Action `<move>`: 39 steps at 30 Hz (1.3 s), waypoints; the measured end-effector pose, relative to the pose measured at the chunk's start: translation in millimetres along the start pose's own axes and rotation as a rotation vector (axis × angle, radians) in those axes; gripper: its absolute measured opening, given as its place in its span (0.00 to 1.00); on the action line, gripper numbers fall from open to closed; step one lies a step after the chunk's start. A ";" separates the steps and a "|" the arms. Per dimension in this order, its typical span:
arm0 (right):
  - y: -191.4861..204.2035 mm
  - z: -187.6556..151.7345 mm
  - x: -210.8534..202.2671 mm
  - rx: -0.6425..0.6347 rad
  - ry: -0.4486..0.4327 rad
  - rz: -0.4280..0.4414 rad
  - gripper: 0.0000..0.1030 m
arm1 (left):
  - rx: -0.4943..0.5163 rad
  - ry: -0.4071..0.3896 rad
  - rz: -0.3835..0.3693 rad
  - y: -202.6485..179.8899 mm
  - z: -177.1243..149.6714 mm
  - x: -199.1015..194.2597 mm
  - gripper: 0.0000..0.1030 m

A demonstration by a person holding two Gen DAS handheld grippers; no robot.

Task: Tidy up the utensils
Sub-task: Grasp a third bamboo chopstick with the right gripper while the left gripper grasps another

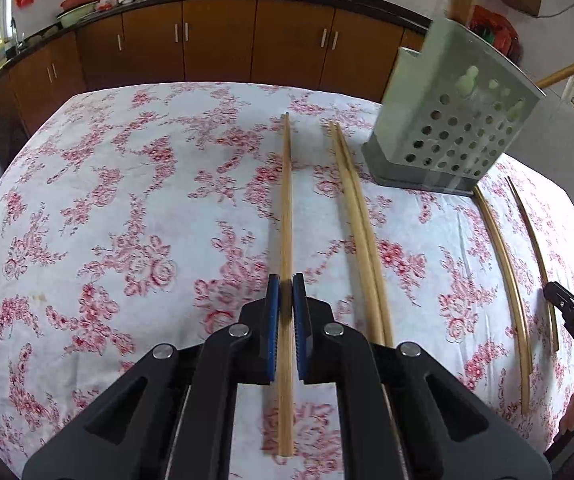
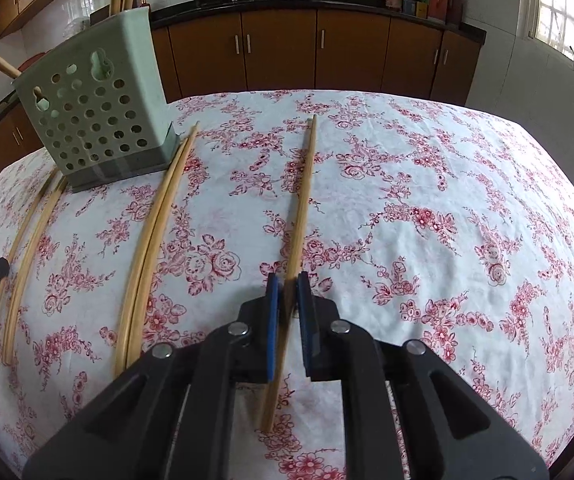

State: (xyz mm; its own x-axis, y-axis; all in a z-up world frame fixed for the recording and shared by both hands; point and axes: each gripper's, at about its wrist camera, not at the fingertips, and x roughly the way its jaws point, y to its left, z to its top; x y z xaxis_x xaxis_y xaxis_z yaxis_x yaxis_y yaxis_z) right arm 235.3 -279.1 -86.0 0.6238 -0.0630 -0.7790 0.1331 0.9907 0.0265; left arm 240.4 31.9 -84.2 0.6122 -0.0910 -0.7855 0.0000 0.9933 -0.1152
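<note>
Left wrist view: the pale green perforated plastic utensil holder stands on the floral-cloth-covered table at 1 o'clock. A single wooden chopstick runs 6 to 12 on the cloth, clamped in the left gripper. A touching pair of wooden chopsticks lies just right of it. Two more wooden chopsticks lie at 3 o'clock, in front of the holder, with the right gripper beside them.

White tablecloth with red rose print, pale green perforated holder, tan chopsticks, brown cabinets
</note>
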 end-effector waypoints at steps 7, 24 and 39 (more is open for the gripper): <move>2.4 9.3 6.6 -0.024 -0.011 0.013 0.08 | -0.017 -0.007 -0.021 38.7 3.5 -3.4 0.07; -5.9 12.6 9.6 -0.010 -0.009 0.014 0.10 | -0.020 -0.038 -0.046 37.4 -4.2 -7.4 0.09; -5.5 1.8 1.1 0.006 -0.009 0.024 0.08 | -0.001 -0.035 -0.021 33.4 -9.9 -11.2 0.09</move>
State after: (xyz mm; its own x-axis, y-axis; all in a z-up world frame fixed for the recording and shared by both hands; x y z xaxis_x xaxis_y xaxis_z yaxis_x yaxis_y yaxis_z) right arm 236.6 -284.9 -85.9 0.6339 -0.0401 -0.7723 0.1228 0.9912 0.0493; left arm 225.8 65.4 -85.3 0.6396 -0.1096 -0.7608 0.0122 0.9911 -0.1326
